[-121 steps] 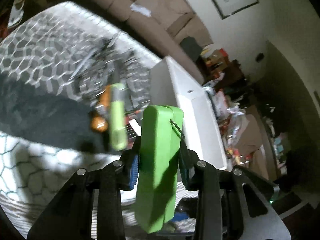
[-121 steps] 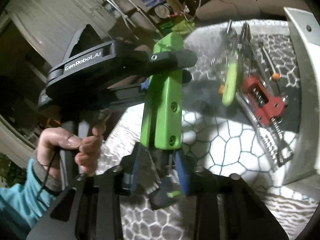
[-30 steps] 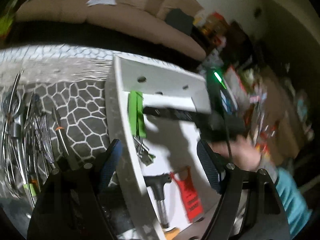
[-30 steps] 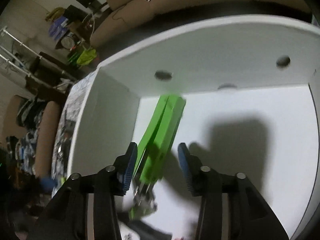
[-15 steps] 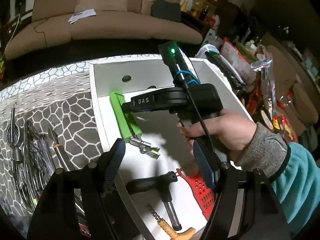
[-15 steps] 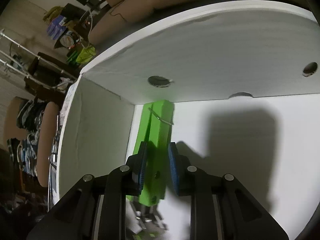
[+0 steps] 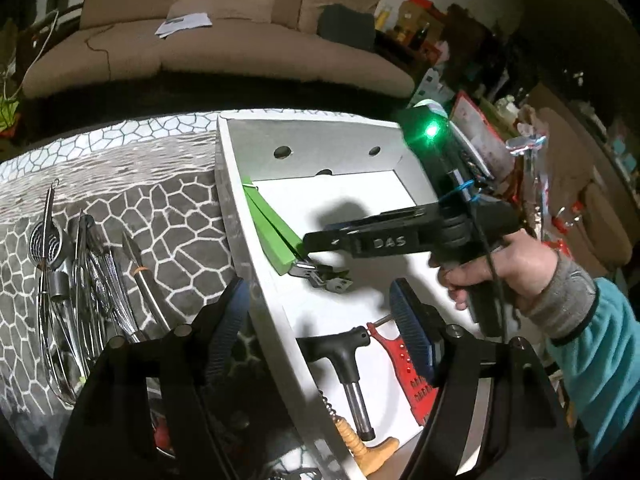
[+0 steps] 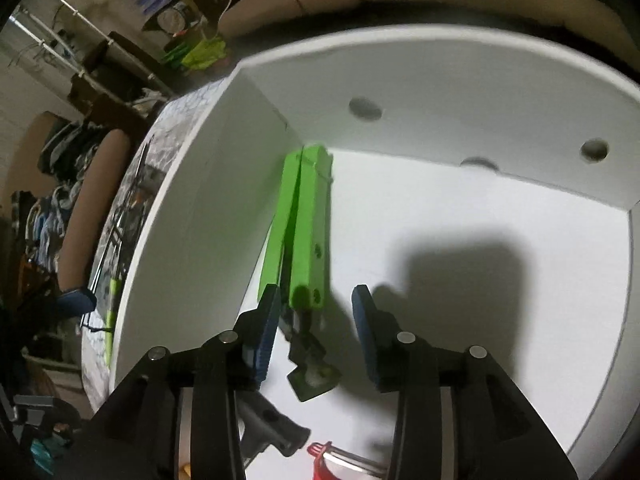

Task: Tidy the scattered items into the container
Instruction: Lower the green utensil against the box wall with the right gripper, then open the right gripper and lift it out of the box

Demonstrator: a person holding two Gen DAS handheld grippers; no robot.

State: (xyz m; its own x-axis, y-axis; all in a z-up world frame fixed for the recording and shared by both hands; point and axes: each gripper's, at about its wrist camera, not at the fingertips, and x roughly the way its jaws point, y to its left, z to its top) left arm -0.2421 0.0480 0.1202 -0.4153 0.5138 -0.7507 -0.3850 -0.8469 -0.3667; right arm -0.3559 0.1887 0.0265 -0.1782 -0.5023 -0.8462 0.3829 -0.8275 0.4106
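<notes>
Jaws of my right claw (image 8: 314,330) are spreading, and the green-handled metal tool (image 8: 304,224) lies loose on the floor of the white box (image 8: 192,232), against its left wall, its metal head between my blue pads but not pressed by them. My left claw (image 7: 320,328) hangs wide apart over the box's near wall, holding nothing. Beside the box, steel whisks and tongs (image 7: 84,280) lie on the grey patterned cloth (image 7: 168,208). A black T-handle tool (image 7: 340,344) and red grater (image 7: 400,364) lie inside.
</notes>
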